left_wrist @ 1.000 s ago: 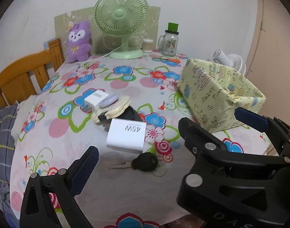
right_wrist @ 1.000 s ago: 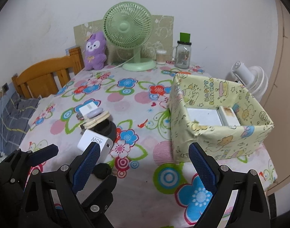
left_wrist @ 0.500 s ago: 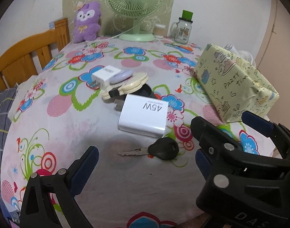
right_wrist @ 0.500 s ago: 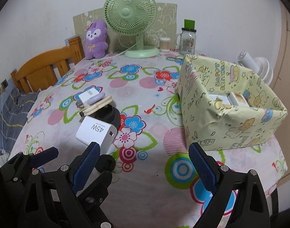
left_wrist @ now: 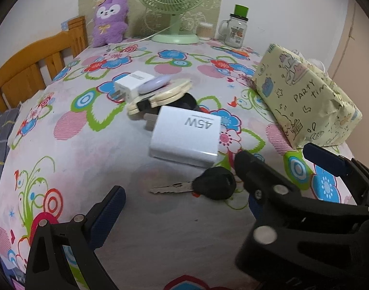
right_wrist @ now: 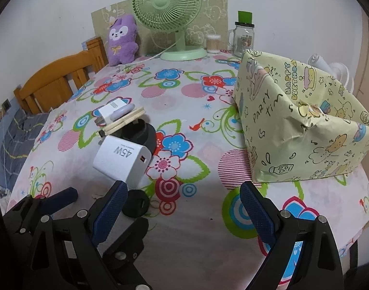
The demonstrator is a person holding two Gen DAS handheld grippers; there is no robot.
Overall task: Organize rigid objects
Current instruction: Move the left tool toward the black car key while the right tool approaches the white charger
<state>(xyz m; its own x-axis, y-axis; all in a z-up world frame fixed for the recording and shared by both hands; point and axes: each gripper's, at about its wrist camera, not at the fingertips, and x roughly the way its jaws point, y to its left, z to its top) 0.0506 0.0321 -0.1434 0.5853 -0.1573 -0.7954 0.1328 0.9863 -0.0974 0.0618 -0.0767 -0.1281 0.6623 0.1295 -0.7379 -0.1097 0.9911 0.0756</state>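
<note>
On the flowered tablecloth [left_wrist: 88, 169] lies a white 45W charger [left_wrist: 187, 137] [right_wrist: 123, 159]. Just in front of it is a key with a black head [left_wrist: 214, 186] [right_wrist: 136, 203]. Behind them, a smaller white charger [left_wrist: 131, 85], a lilac oval piece [left_wrist: 155, 83] and cream flat pieces [left_wrist: 160, 96] are piled on a black round thing [left_wrist: 188, 101]. A yellow-green paper-wrapped box [right_wrist: 300, 125] [left_wrist: 302, 101] stands to the right. My left gripper [left_wrist: 182, 207] is open low over the key without touching it. My right gripper [right_wrist: 182, 207] is open just right of it, over bare cloth.
Along the back wall stand a green desk fan [right_wrist: 166, 7], a purple plush toy [right_wrist: 123, 39], a cotton-swab tub [right_wrist: 213, 43] and a glass mug with a green lid [right_wrist: 243, 36]. A wooden chair back [right_wrist: 56, 84] is at the left. The table edge runs close behind the box.
Both grippers have sunk toward the table and drawn nearer the key and 45W charger, which now look larger. Both stay open. No object has moved.
</note>
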